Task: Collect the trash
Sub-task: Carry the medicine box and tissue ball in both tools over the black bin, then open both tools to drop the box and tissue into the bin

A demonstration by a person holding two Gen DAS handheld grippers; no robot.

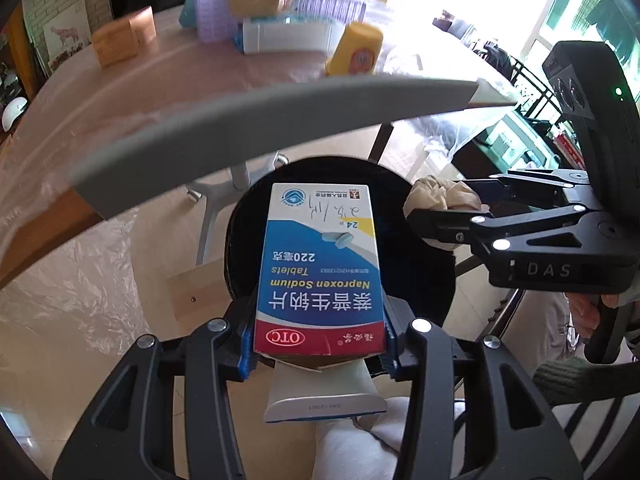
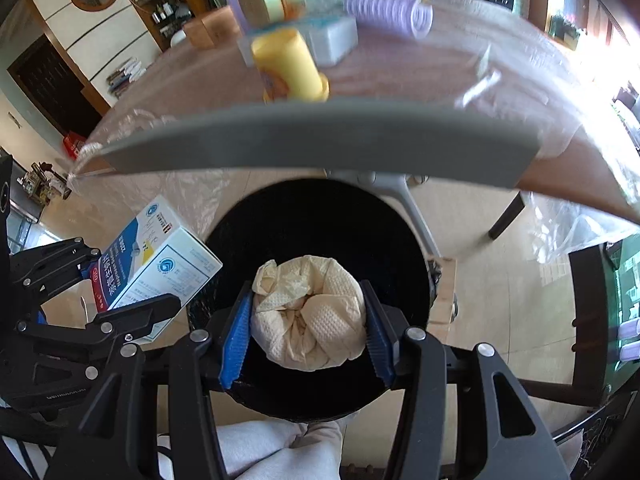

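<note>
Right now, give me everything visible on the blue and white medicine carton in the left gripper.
The blue and white medicine carton is a flat cardboard box printed "Naproxen Sodium Tablets", with a red OTC band at its near end and handwriting on the white far end. Its near flap hangs open and a silvery blister sheet sticks out of it. The left gripper is shut on its long sides with blue pads, holding it tilted, far end pointing down over the round black bin. Only the pads touch it.
</note>
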